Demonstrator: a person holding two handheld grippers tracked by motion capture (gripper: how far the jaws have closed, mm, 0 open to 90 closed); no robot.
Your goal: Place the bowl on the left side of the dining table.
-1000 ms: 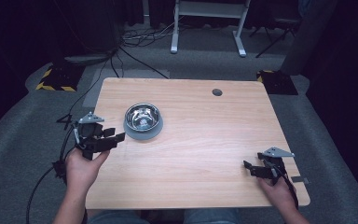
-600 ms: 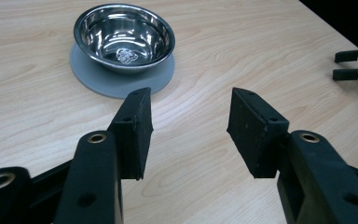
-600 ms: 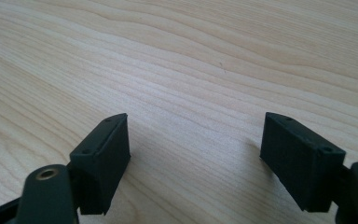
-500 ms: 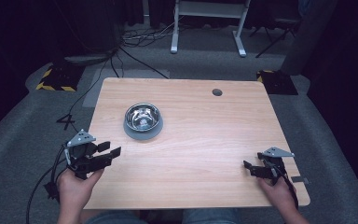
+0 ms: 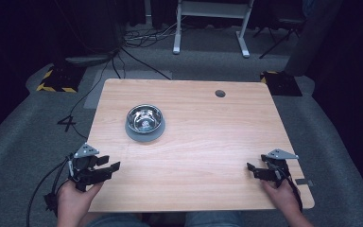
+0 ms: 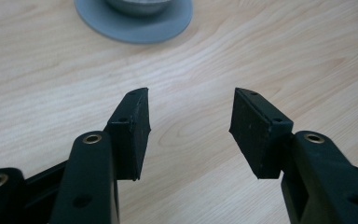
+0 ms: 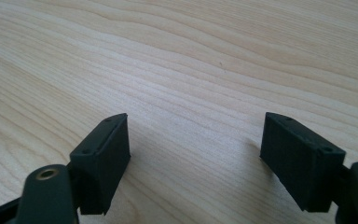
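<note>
One light wooden table (image 5: pixel 203 156) lies in front of you, with one small round cable hole (image 5: pixel 220 93) near its far edge, right of centre. One steel bowl (image 5: pixel 144 118) sits on one grey round mat (image 5: pixel 144 134) on the far left part of the table; in your left gripper view the mat (image 6: pixel 135 23) shows at the top edge, well beyond the jaws. Around the table is grey carpet (image 5: pixel 23 142), with one white metal stand (image 5: pixel 211 19) and a tangle of black cables (image 5: pixel 132 40) on the floor beyond the far edge.

You hold two grippers, one in each hand. Your left gripper (image 5: pixel 108 166) is at the near left corner of the table, well apart from the bowl; its jaws stand about half open, have just been opening, and have nothing between them but bare wood. Your right gripper (image 5: pixel 250 169) rests near the near right corner, its jaws wide apart and empty over the tabletop.
</note>
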